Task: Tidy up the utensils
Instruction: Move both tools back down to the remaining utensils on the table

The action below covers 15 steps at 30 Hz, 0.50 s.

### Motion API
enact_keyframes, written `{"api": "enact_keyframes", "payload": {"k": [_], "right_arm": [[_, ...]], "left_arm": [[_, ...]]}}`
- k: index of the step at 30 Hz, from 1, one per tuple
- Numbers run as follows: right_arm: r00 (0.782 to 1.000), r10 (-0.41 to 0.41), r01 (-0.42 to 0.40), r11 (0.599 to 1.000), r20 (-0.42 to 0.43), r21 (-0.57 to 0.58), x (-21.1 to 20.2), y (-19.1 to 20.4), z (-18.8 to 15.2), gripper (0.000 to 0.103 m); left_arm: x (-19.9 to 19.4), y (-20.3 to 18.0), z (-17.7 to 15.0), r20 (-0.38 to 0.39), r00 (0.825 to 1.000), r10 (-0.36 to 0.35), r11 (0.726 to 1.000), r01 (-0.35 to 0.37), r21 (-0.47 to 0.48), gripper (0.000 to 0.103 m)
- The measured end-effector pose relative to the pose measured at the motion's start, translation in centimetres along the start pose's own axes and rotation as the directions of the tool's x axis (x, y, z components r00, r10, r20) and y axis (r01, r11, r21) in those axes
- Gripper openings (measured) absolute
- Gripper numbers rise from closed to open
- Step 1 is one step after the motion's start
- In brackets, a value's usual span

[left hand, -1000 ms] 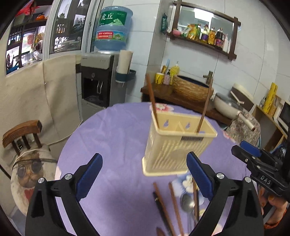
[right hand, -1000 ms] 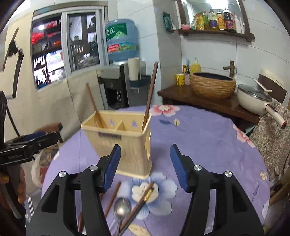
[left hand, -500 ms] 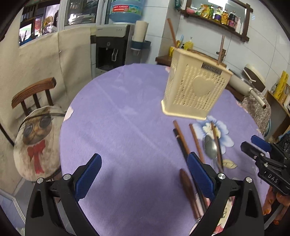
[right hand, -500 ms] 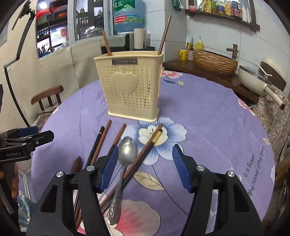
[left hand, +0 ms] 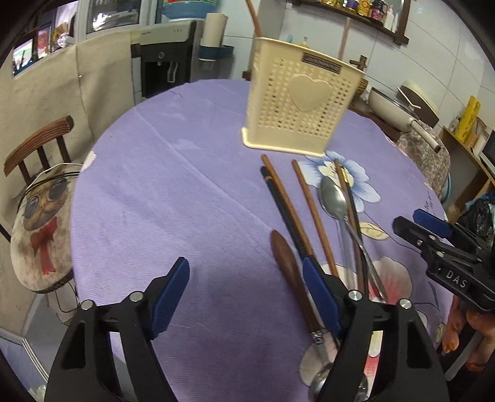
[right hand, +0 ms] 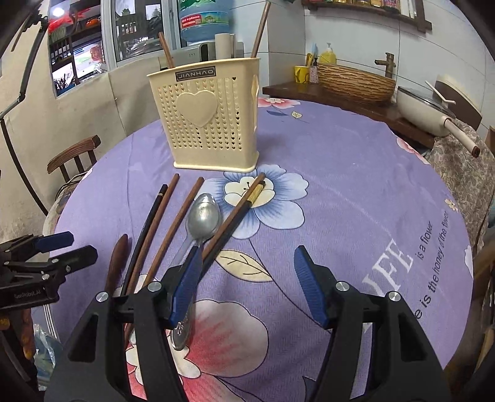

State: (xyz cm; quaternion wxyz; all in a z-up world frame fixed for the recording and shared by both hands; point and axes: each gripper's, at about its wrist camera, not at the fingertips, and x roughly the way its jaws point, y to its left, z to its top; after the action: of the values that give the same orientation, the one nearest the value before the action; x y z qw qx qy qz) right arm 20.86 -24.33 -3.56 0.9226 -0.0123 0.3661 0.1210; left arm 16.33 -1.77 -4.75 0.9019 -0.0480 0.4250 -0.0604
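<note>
"jianhao" label on cream holder (right hand: 210, 114)

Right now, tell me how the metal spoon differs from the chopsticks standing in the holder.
The metal spoon lies flat on the tablecloth; the two chopsticks stand tilted in the cream holder. The spoon is shiny silver with a wide bowl; the chopsticks are thin brown sticks. The spoon shows nearly whole; the chopsticks show only their upper ends. Neither is gripped.
</note>
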Motion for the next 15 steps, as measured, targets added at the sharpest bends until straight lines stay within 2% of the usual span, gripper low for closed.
{"api": "enact_keyframes", "payload": {"k": [4,8,10,15], "right_arm": [[1.0,-0.002,0.002,1.0,-0.009,0.007,0.2,-0.2,-0.3,0.062],[1.0,0.002,-0.002,1.0,-0.012,0.015,0.2,-0.3,-0.5,0.062],[1.0,0.003,-0.003,1.0,-0.014,0.019,0.2,-0.4,-0.6,0.062],[1.0,0.002,-0.002,1.0,-0.026,0.025,0.5,-0.5,-0.7,0.062]], "left_arm": [[0.8,-1.1,0.0,-0.028,0.999,-0.018,1.0,0.018,0.01,0.066],[1.7,-1.8,-0.2,-0.059,0.998,-0.015,1.0,0.016,0.015,0.051],[2.1,-2.1,-0.2,-0.073,0.997,-0.01,1.0,0.011,0.017,0.047],[2.3,-2.5,0.1,-0.081,0.997,0.004,1.0,-0.002,0.022,0.044]]}}
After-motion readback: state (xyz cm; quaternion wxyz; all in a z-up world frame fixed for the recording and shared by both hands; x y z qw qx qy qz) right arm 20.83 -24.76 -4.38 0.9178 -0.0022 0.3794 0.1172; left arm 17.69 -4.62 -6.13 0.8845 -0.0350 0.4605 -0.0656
